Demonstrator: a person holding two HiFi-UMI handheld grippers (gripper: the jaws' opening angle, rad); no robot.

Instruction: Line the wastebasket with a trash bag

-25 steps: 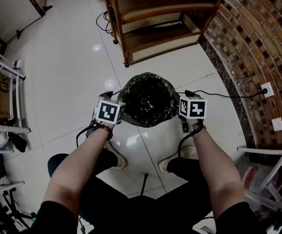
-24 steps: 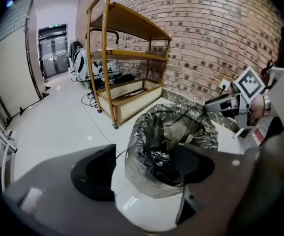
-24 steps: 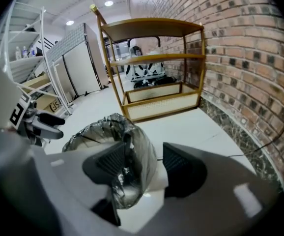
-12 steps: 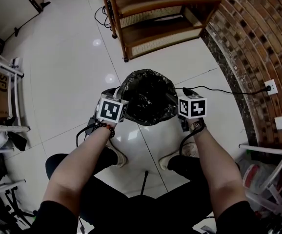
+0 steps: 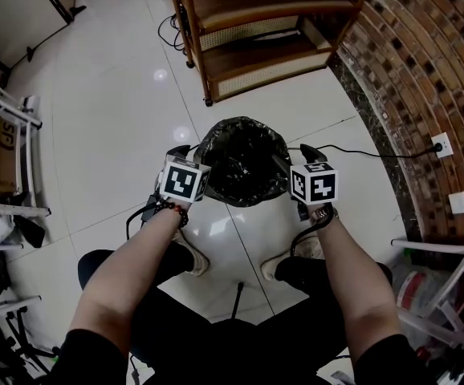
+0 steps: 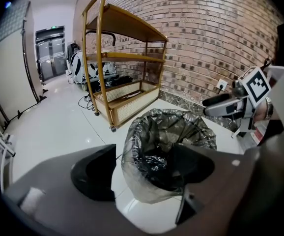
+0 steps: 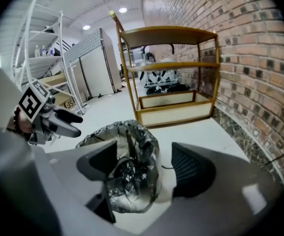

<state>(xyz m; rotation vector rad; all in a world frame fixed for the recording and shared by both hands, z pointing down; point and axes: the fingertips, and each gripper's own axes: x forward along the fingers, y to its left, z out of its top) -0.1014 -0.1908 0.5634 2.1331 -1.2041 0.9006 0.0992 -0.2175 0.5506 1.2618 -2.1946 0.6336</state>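
The round wastebasket (image 5: 242, 163) stands on the white tile floor, and a black trash bag (image 6: 166, 132) sits inside it with its edge folded over the rim. My left gripper (image 5: 185, 152) is at the basket's left rim. It is open, and the bag-covered rim (image 6: 142, 181) shows in the gap without either pad touching it. My right gripper (image 5: 295, 159) is at the right rim. Its jaws have just been opening wide and then came in slightly. The bagged rim (image 7: 132, 146) lies between its fingers (image 7: 191, 168), and no pad presses on it.
A wooden shelf cart (image 5: 256, 30) stands just beyond the basket. A brick wall (image 5: 425, 70) runs along the right, with a socket (image 5: 438, 145) and a black cable across the floor. White racks (image 5: 7, 111) line the left. The person's shoes (image 5: 190, 261) are near the basket.
The right gripper's jaws stand wider apart than a second ago, and it has shifted a little at the basket's right rim. The left gripper has stayed where it was.
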